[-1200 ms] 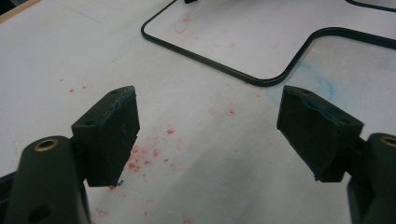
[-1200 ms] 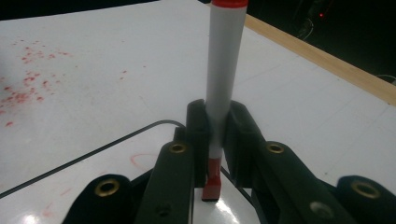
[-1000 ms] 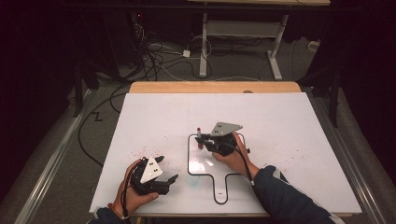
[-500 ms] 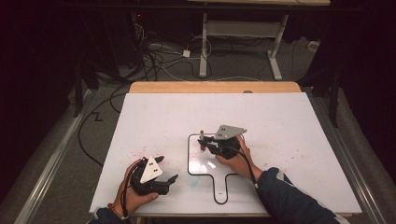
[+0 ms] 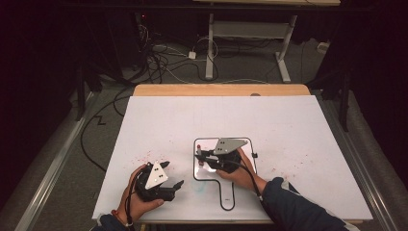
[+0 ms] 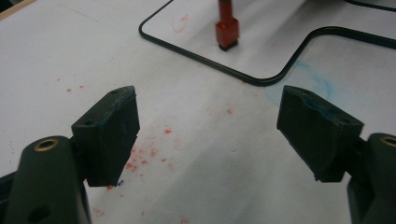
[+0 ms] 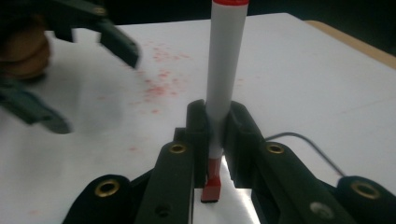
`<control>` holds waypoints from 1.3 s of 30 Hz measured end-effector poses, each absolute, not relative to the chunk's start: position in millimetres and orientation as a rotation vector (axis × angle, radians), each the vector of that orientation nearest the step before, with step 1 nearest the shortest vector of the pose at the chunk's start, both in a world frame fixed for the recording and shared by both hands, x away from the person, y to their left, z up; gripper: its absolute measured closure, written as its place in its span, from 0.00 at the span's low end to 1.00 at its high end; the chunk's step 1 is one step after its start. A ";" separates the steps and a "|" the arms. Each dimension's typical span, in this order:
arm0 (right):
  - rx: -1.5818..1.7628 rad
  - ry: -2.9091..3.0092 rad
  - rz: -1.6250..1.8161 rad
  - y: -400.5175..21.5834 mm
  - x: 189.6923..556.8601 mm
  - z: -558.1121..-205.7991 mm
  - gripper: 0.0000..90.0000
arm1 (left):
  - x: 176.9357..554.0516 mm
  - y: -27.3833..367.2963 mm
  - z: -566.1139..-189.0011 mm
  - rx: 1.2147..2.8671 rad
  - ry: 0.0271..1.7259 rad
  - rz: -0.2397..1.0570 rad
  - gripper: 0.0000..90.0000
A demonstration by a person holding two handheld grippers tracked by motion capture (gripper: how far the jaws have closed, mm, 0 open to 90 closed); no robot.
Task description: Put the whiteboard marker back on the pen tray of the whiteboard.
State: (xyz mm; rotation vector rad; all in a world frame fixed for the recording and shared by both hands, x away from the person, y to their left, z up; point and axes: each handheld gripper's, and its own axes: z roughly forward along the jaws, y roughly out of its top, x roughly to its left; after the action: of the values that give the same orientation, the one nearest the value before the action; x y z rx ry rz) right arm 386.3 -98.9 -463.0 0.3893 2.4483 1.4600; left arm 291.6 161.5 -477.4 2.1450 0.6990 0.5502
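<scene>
A: Resting my left tool [image 5: 166, 177] on the white tabletop [image 5: 288, 125], jaws apart and empty.

B: And the marker?

A: The white red-tipped marker [image 7: 223, 70] stands upright, clamped in my right tool [image 5: 204, 159], tip down inside the black paddle-shaped outline [image 5: 226, 208].

The high view is dim: the room beyond the table [image 5: 144, 90] sinks into near black, while the white board [image 5: 288, 125] is lit evenly from above and shows soft shadows at its near edge. In the left gripper view the near pads [image 6: 109, 133] are soft, the surface behind sharper. In the right gripper view the left gripper [image 7: 70, 65] is blurred, and glare whitens the board under the marker [image 7: 224, 79].
</scene>
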 end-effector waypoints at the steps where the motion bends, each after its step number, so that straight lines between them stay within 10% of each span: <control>1: 0.410 2.438 1.444 -100.1 392.3 -462.5 0.91 | 291.6 161.4 -477.4 2.146 0.698 0.551 0.22; 10: 0.590 2.320 1.351 -107.2 439.0 -461.2 0.91 | 291.9 161.9 -477.8 2.144 0.699 0.547 0.22; 39: 0.613 2.299 1.310 -102.0 429.3 -461.8 0.91 | 291.4 161.4 -478.1 2.152 0.693 0.547 0.22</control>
State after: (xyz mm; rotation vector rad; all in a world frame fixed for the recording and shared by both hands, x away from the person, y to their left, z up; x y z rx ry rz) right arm 429.3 -102.0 -461.8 0.6133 2.2991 1.3102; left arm 291.4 161.4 -478.1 2.1519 0.6926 0.5466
